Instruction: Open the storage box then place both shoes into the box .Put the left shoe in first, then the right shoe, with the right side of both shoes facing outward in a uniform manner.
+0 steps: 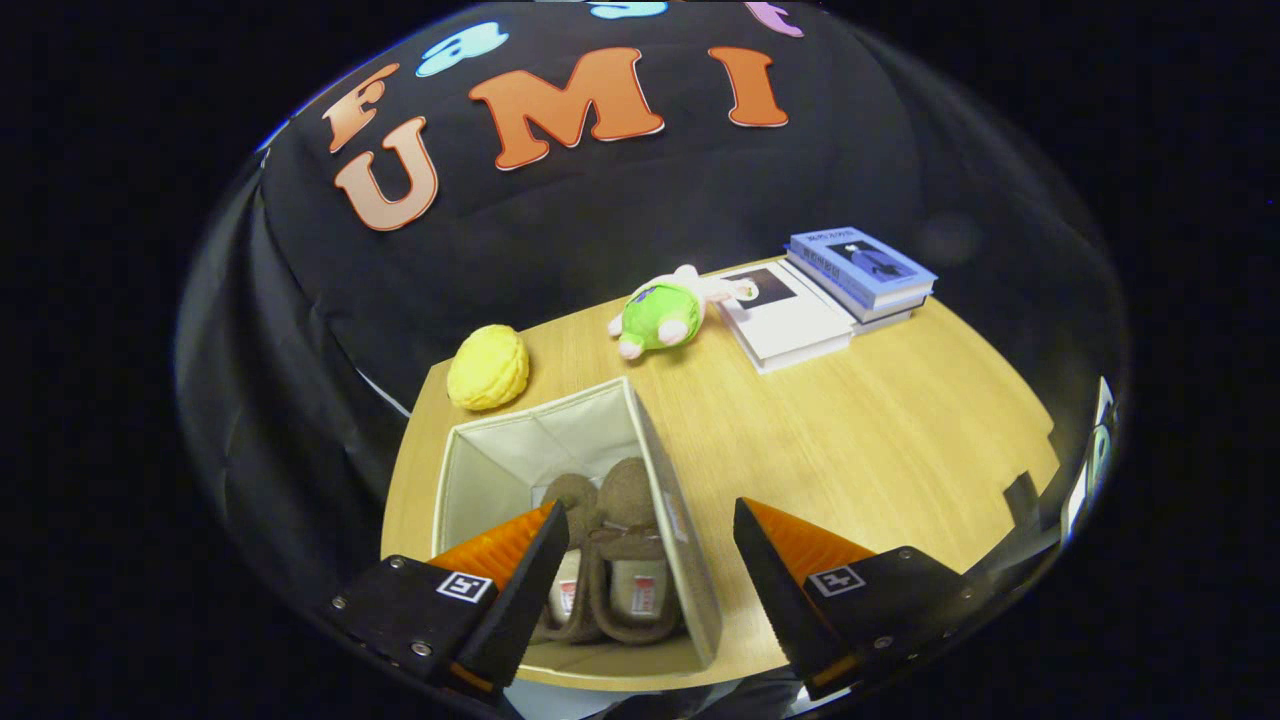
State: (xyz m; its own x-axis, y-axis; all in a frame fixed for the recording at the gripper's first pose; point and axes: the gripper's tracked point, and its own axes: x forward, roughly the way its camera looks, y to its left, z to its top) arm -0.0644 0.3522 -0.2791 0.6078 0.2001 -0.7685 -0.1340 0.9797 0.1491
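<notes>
The gripper (650,540) hangs over the box (690,560) with its fingers spread wide and nothing held between them. The box sits open on the near left of the table (880,440), and two shoes (610,560) lie side by side inside, toes pointing away; which is left or right is hard to tell. Farther off lie a yellow toy (488,367), a green plush (662,312) and books (830,295).

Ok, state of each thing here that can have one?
storage box: open, upright, both shoes inside
shoes: side by side, soles down
gripper: open, empty, above the box
books: closed, stacked
plush toy: lying on table
</notes>
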